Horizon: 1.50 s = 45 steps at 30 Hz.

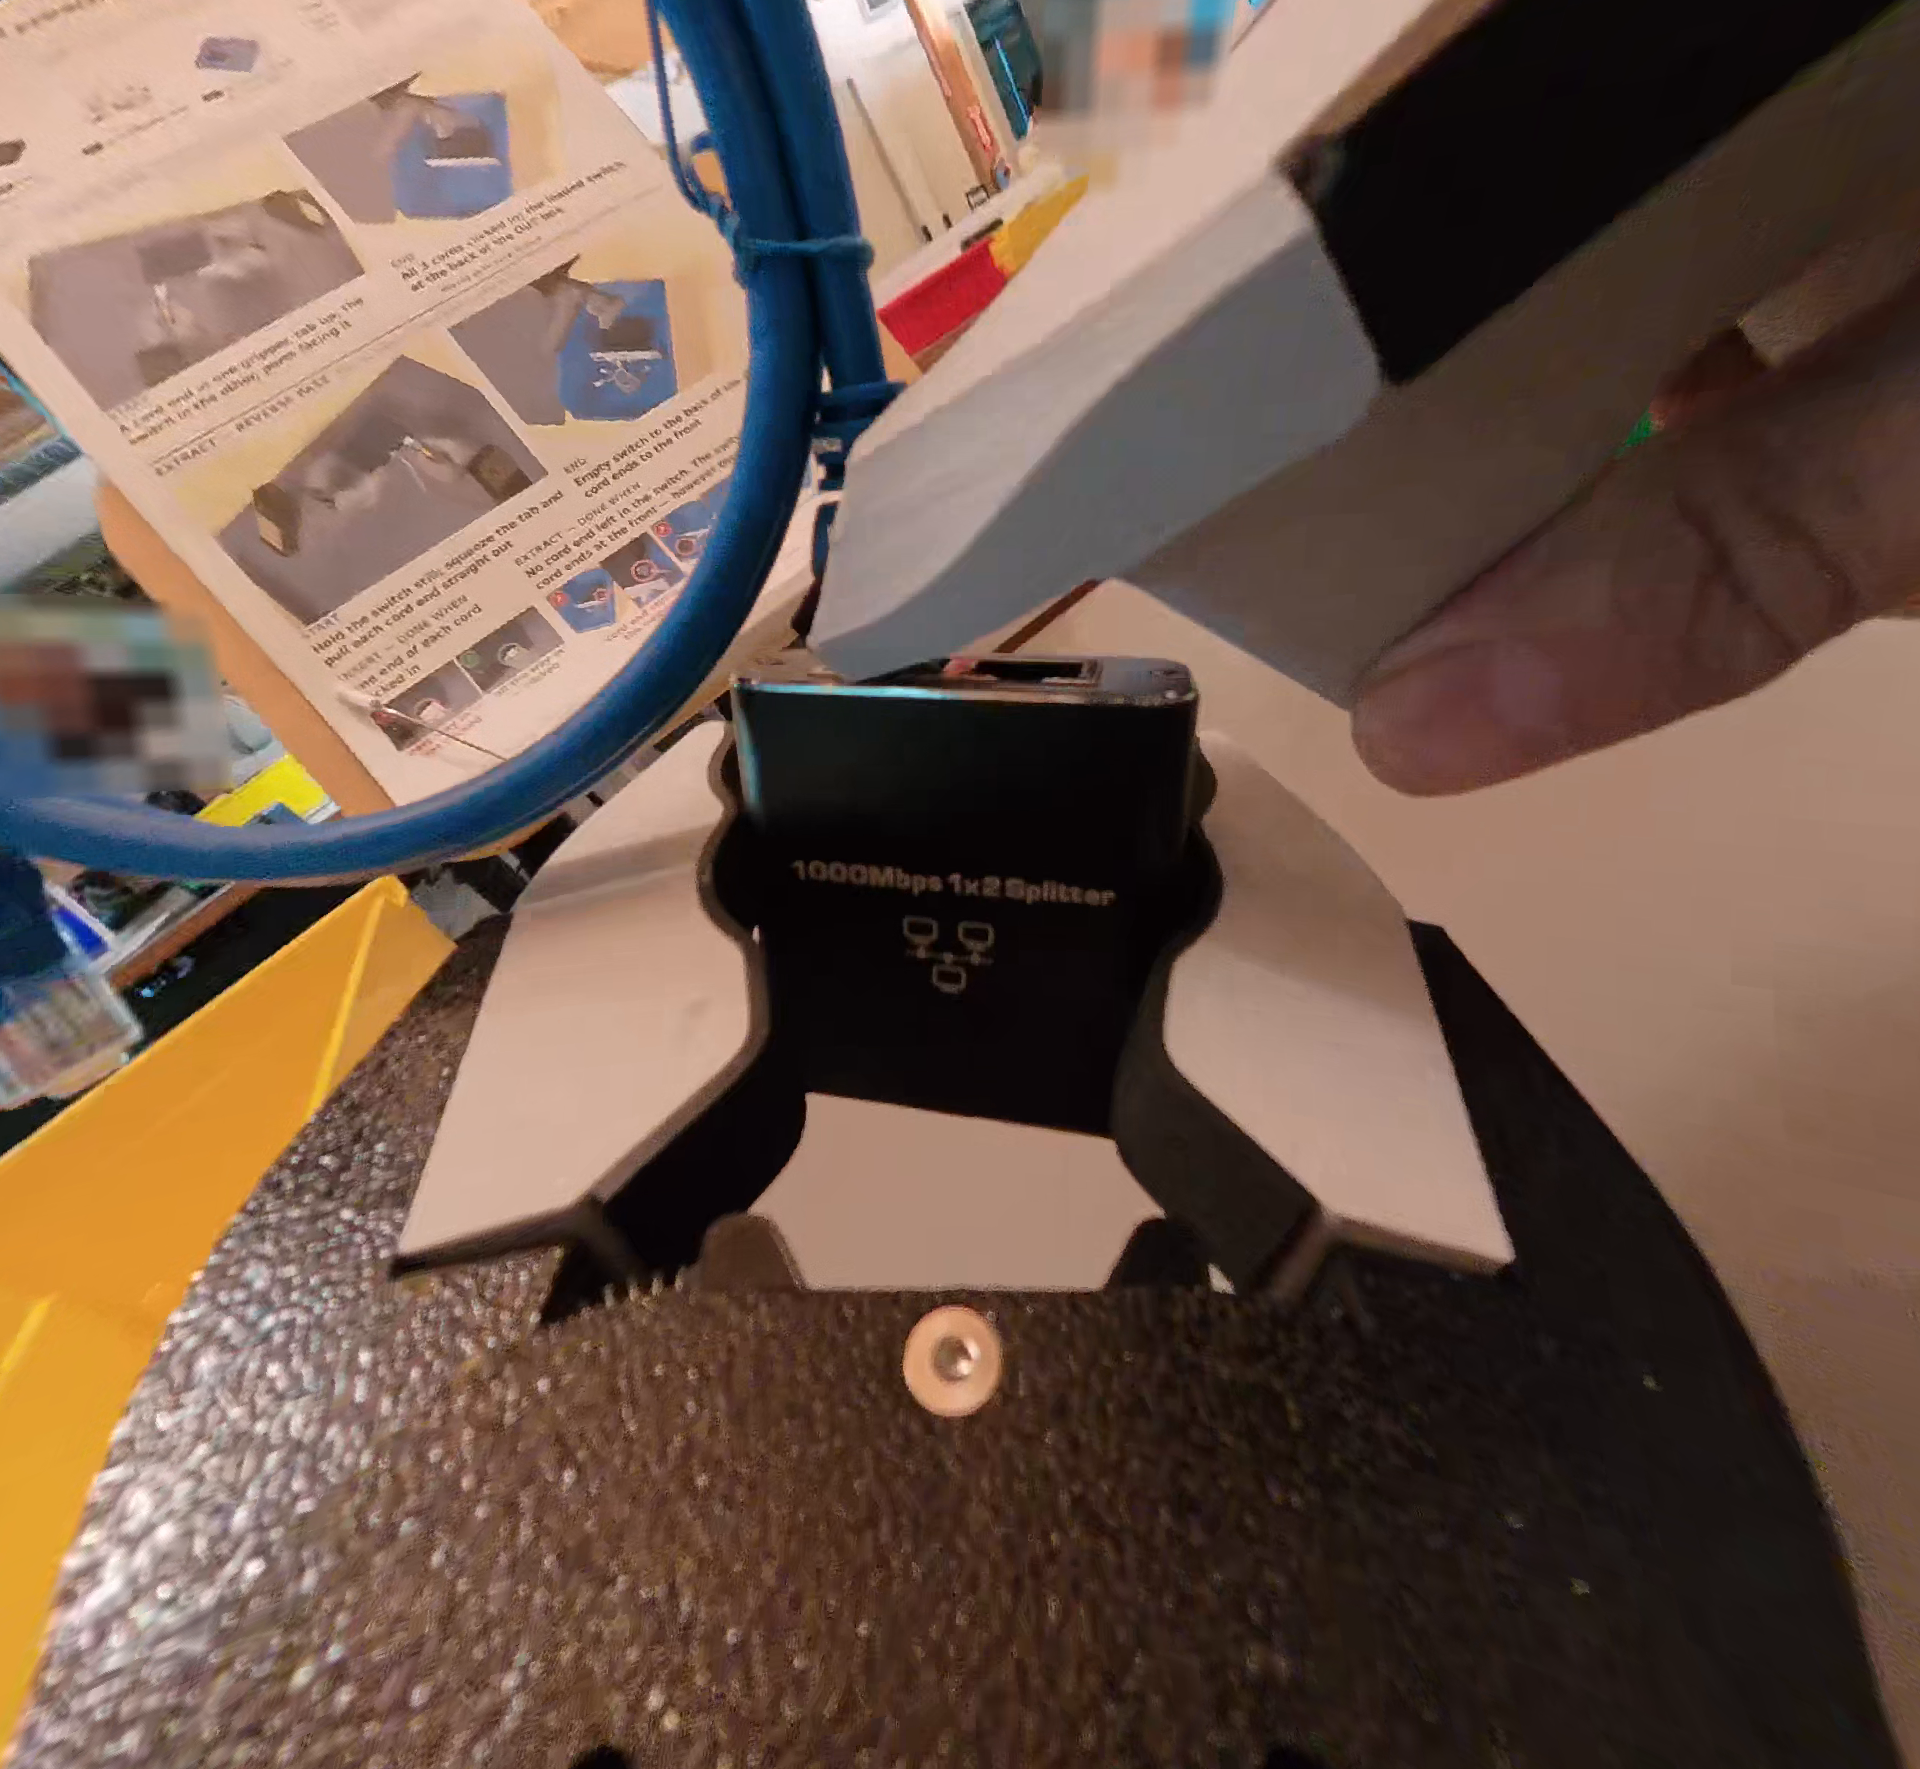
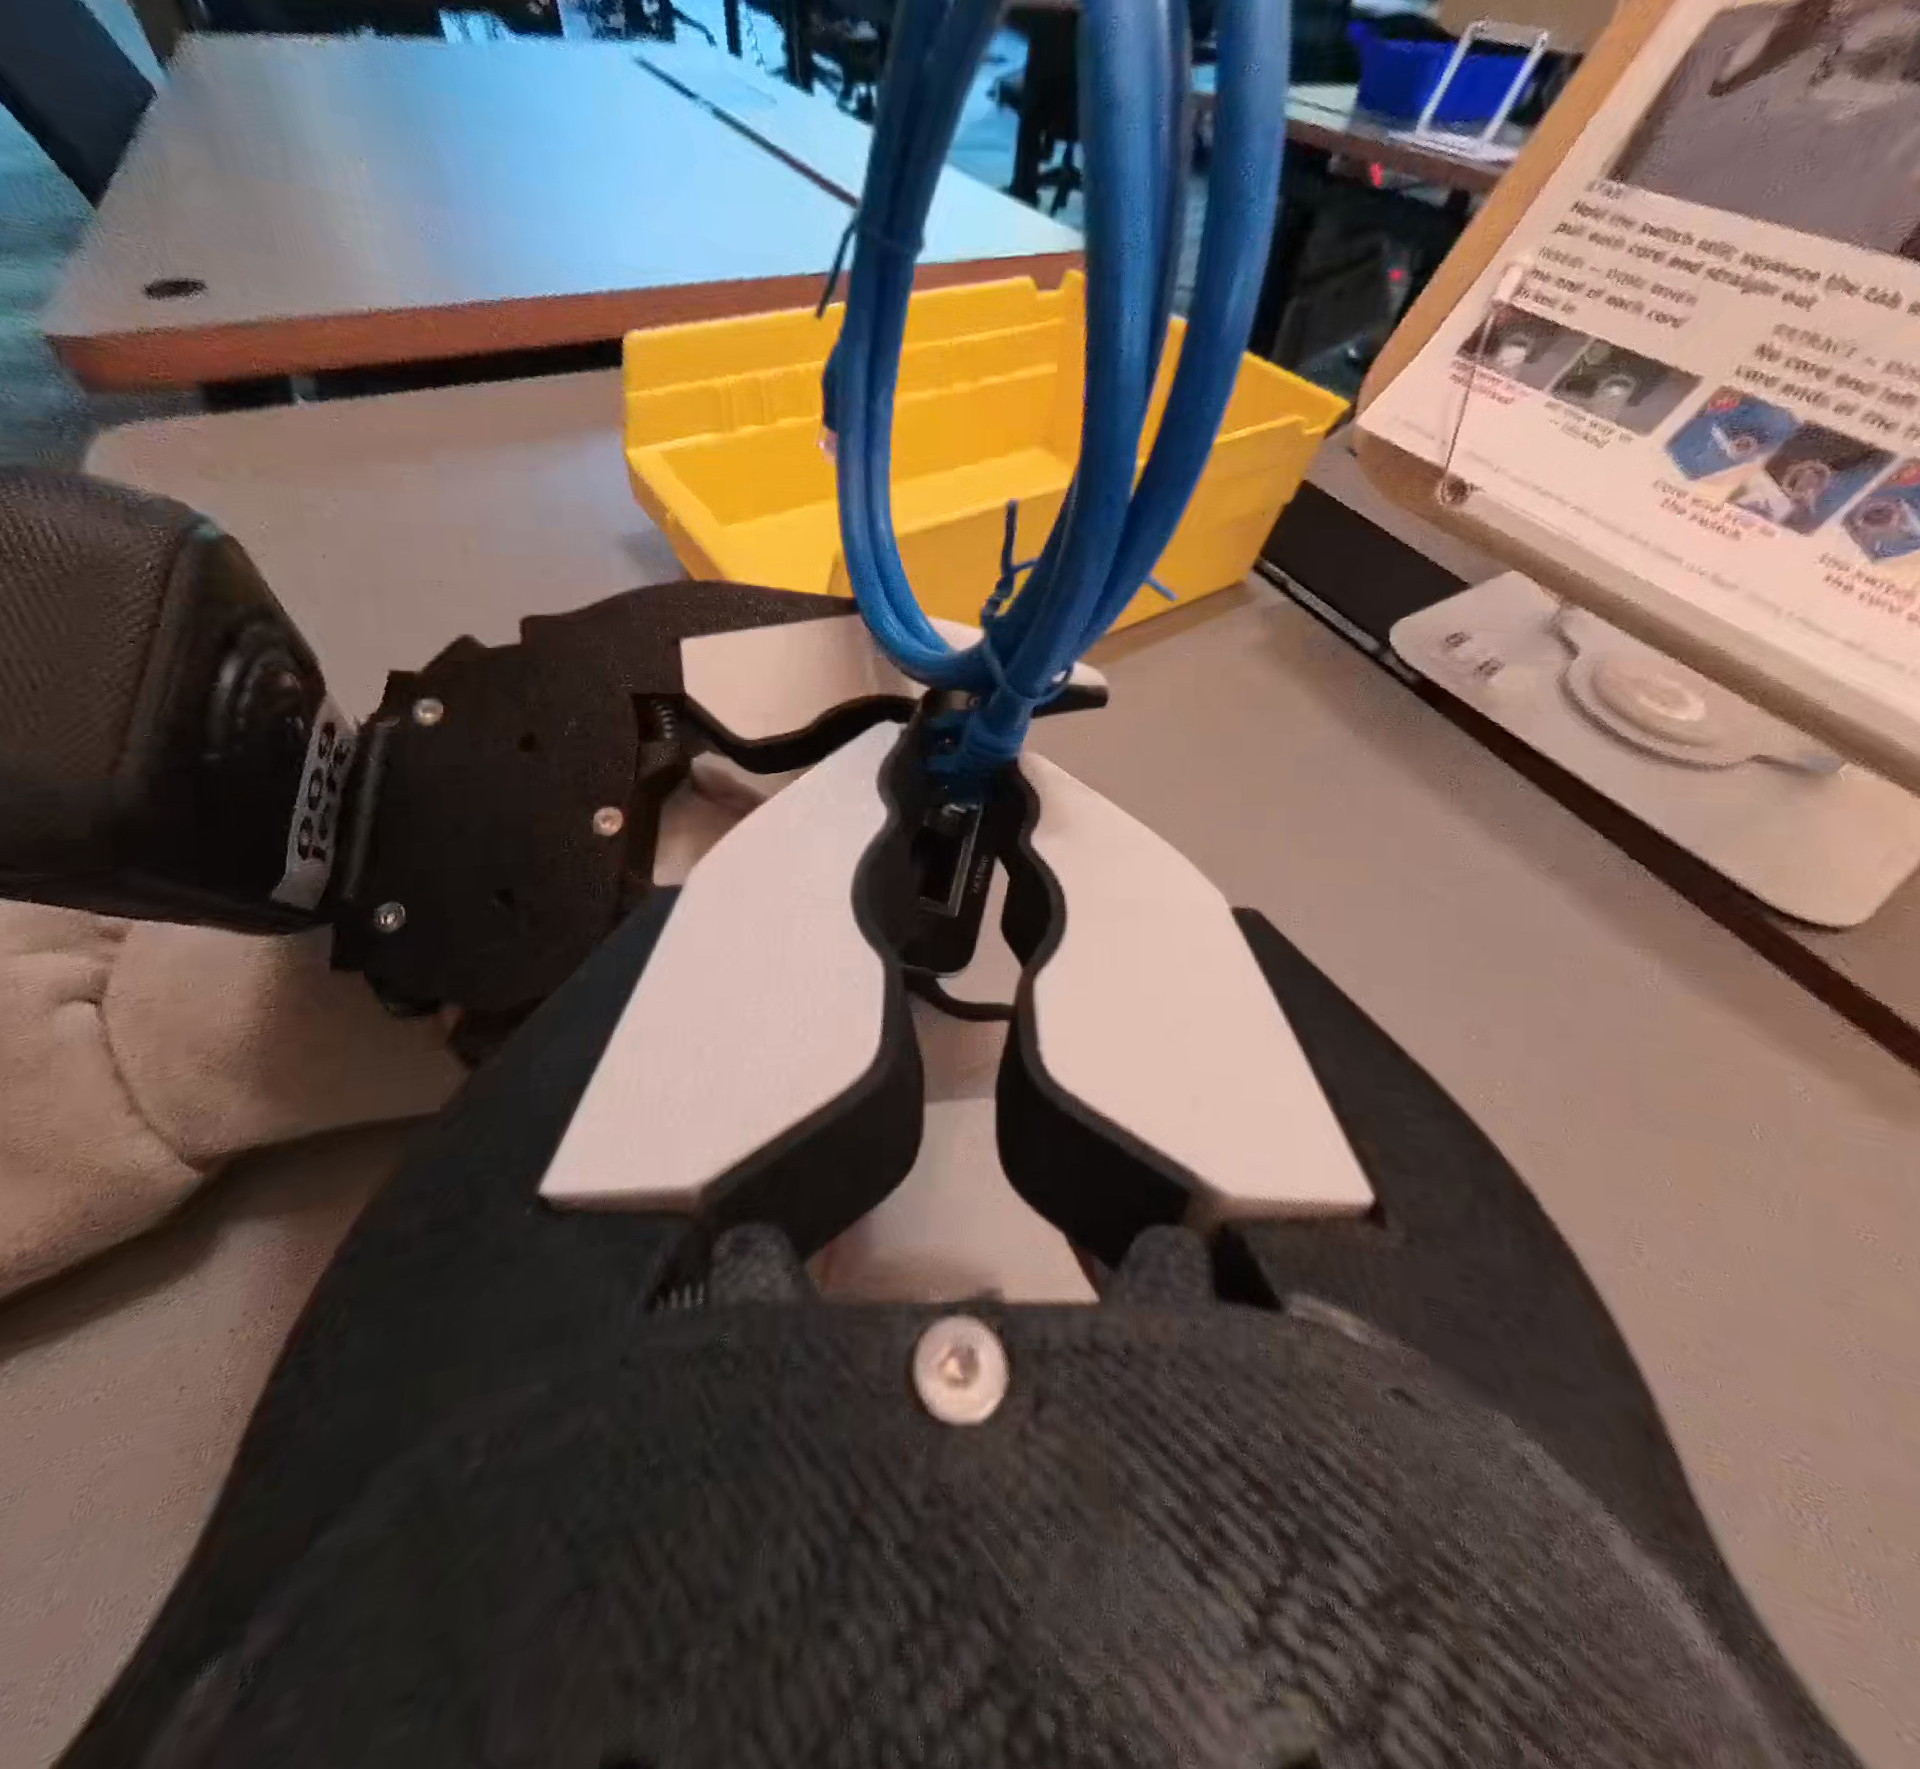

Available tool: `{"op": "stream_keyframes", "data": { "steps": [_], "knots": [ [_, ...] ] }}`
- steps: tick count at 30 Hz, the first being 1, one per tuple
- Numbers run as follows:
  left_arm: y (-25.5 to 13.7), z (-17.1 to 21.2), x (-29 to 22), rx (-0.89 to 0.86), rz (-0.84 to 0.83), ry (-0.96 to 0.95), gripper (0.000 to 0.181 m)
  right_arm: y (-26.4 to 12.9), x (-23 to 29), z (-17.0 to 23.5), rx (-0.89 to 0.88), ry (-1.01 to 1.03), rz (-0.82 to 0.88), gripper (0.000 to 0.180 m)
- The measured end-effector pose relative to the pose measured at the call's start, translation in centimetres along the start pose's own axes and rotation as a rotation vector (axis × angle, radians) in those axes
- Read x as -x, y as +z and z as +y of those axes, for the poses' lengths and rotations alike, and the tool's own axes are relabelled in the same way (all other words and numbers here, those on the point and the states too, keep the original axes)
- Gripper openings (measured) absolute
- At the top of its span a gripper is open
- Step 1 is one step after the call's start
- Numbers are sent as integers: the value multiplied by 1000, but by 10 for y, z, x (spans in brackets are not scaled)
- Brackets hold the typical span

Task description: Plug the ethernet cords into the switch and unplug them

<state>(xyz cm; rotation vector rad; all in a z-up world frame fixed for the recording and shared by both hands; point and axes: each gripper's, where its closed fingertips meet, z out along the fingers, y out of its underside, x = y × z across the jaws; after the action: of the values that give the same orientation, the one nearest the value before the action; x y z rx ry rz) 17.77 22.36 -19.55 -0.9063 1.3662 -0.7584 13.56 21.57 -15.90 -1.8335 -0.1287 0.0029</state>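
Item count
We count one black switch (image 1: 961, 898), one bundled blue cord (image 2: 1049, 285), one yellow bin (image 2: 966, 452), one instruction sheet (image 1: 343, 285), two grippers.

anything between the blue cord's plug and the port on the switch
Nothing visible. The right gripper holds the blue ethernet cord at the small black rectangular switch, clamped in the left gripper; the contact itself is hidden.

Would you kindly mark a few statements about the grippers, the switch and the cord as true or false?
1. The left gripper is shut on the black switch. True.
2. The cord is red. False: it is blue.
3. The cord hangs in tied loops above the switch. True.
4. The yellow bin holds a pile of cords. False: what shows of it is empty.
5. The right gripper has its jaws wide open, far from the switch. False: they are close together at the switch's port end.
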Motion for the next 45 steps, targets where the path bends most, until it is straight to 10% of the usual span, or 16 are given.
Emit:
{"op": "stream_keyframes", "data": {
  "steps": [24, 45],
  "knots": [
    [-44, -85, -13, -289, -13, -214, 75, -51, 59, -49, 15, -391, 304, 14],
    [-82, -115, -23, -205, -229, -66, 75, -96, 92, -63, -257, -50, 125, 14]
  ]
}}
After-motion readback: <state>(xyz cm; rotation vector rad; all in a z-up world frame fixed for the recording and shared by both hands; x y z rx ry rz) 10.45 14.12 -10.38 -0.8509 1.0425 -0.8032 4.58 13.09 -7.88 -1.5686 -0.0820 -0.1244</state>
